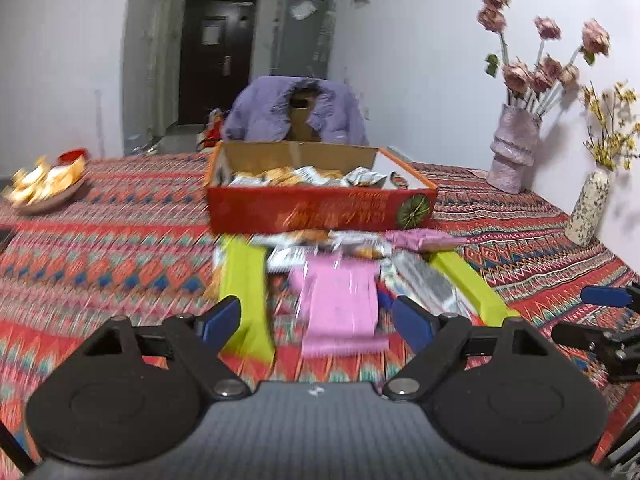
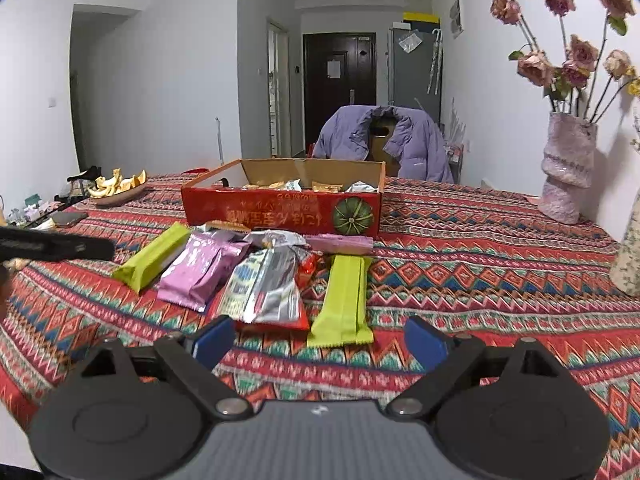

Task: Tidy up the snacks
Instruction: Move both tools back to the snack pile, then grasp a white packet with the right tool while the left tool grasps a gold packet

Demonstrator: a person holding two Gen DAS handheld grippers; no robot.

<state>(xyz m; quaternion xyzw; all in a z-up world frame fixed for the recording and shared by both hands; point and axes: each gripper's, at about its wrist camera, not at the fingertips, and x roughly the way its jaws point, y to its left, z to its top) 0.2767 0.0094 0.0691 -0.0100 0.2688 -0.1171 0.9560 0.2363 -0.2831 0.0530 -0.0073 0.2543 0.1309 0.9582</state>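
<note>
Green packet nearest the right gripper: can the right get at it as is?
Probably yes. The right gripper is open, the green packet lies flat just ahead between its fingers' lines, nothing on top; only the silver packet lies close on its left.

Your left gripper [image 1: 318, 322] points forward and tilts downward, its black linkage arms spread to either side of the grey body at the bottom of the left wrist view. Both blue fingertips [image 1: 221, 322] stand wide apart, and neither pad presses on anything. That whole view is smeared with motion blur (so fine detail on the pads is hard to read). Your right gripper [image 2: 319, 346] sits in a similar downward-tilted pose, its blue fingertips [image 2: 424, 342] likewise spread wide with nothing pinched between them. Part of it also shows at the right edge of the left wrist view, just beside the left one.
</note>
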